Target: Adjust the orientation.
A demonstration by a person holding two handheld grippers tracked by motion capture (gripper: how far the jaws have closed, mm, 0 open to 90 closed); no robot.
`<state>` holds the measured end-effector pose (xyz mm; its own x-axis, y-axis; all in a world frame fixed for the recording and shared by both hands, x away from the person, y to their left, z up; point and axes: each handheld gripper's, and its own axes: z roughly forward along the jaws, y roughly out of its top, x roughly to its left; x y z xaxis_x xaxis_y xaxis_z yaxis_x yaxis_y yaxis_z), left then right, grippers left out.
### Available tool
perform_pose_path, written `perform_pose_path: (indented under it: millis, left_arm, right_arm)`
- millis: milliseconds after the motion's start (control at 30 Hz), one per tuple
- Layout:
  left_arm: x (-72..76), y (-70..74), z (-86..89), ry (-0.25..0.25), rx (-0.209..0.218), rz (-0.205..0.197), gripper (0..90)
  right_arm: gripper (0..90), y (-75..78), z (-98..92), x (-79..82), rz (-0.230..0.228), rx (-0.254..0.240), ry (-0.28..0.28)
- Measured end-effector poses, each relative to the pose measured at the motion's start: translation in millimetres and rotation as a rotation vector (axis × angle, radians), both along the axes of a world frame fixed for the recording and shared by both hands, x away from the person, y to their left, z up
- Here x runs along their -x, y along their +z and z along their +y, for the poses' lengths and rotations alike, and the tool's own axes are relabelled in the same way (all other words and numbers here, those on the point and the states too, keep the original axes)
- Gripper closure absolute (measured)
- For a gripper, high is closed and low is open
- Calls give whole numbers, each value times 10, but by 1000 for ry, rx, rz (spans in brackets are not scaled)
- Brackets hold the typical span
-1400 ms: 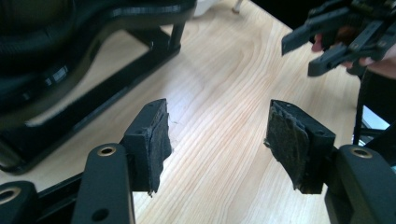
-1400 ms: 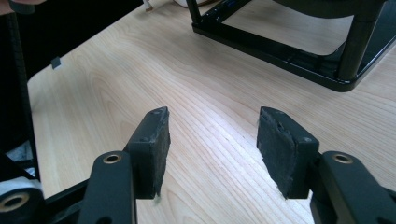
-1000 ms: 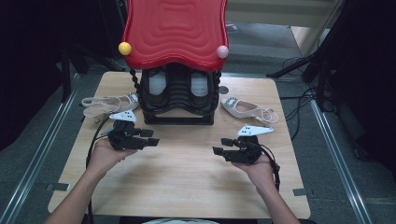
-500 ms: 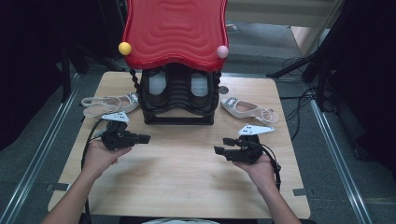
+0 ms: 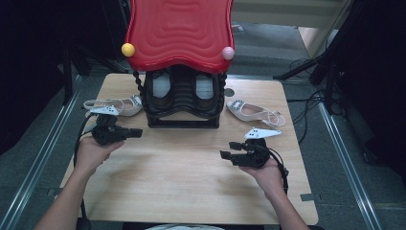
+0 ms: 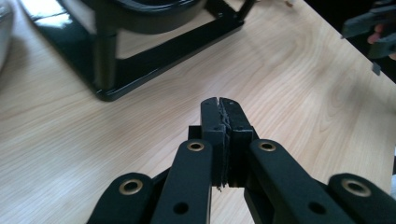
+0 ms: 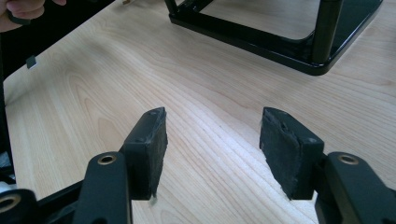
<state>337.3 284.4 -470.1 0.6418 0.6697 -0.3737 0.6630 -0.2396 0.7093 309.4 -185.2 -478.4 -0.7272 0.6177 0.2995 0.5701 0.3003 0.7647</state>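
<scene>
left gripper sits on the left side of the worktop, held a bit above the wood, pointing right toward the black rack. its fingers are pressed together with nothing between them, you can see the pads meeting flat in the left gripper view. they've just closed up. the left shoe lies just beyond it, at the far left of the worktop, toe end right beside the rack's left post. the gripper isn't touching it.

right gripper is on the right side, nearer the person, pointing left across the bare wood. its fingers stand wide apart with only worktop showing between them, and they've been easing a little wider. the right shoe lies farther back on the right, beside the rack's right post, well clear of that gripper.

the rack stands at the far middle of the worktop with a red wavy top over it, a yellow ball at its left corner and a pink ball at its right. two pale things sit inside the rack, can't tell what exactly.

both of the person's forearms come in from the near edge.
</scene>
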Motion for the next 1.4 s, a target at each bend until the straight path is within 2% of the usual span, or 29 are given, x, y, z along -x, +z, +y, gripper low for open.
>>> perform_pose_path:
  millis: [100, 200, 333, 500, 600, 667, 733, 800, 933, 967, 1000, 1133, 1167, 1233, 1300, 1400]
  left_arm:
    - [-72, -4, 97, 24, -9, -1, 896]
    - [-162, 2, 178, 47, 24, 13, 895]
    - [-298, 74, 293, 67, 25, 2, 893]
    - [-463, 130, 416, 92, -31, 5, 896]
    - [-552, 158, 499, 111, -36, -3, 898]
    - [-612, 170, 582, 125, -39, 0, 899]
    - [-680, 156, 676, 155, -33, 16, 900]
    - [-736, 144, 732, 176, -61, 32, 900]
    - [-815, 149, 834, 205, -57, 34, 900]
    - [-836, 144, 858, 217, -61, 28, 900]
    - [-870, 137, 878, 225, -68, 42, 900]
    - [-957, 111, 914, 242, -106, 57, 900]
    - [-966, 102, 920, 253, -100, 52, 900]
    - [-994, 60, 946, 263, -108, 57, 900]
    - [-1026, -31, 964, 274, -138, 87, 900]
    - [-1028, -77, 1003, 290, -105, 95, 900]
  right_arm:
    - [428, 0, -14, 4, -1, -2, 1]
    - [426, -6, -32, 3, 3, 1, -4]
    - [416, -16, -43, 5, 8, 10, -8]
    - [416, -22, -52, 8, 9, 14, -14]
    - [416, -23, -56, 17, 8, 20, -20]
    - [416, -22, -65, 24, -9, 37, -28]
    - [416, -19, -75, 31, -11, 40, -33]
    - [416, -22, -85, 33, -13, 43, -33]
    - [416, -26, -99, 32, -10, 44, -40]
    - [416, -30, -101, 30, -12, 42, -40]
    - [416, -33, -102, 30, -11, 44, -42]
    - [416, -41, -97, 42, -3, 48, -45]
    - [416, -43, -96, 45, -2, 49, -45]
    - [417, -48, -96, 46, -5, 51, -45]
    - [416, -52, -95, 51, 0, 51, -44]
    - [417, -62, -95, 62, 4, 56, -44]
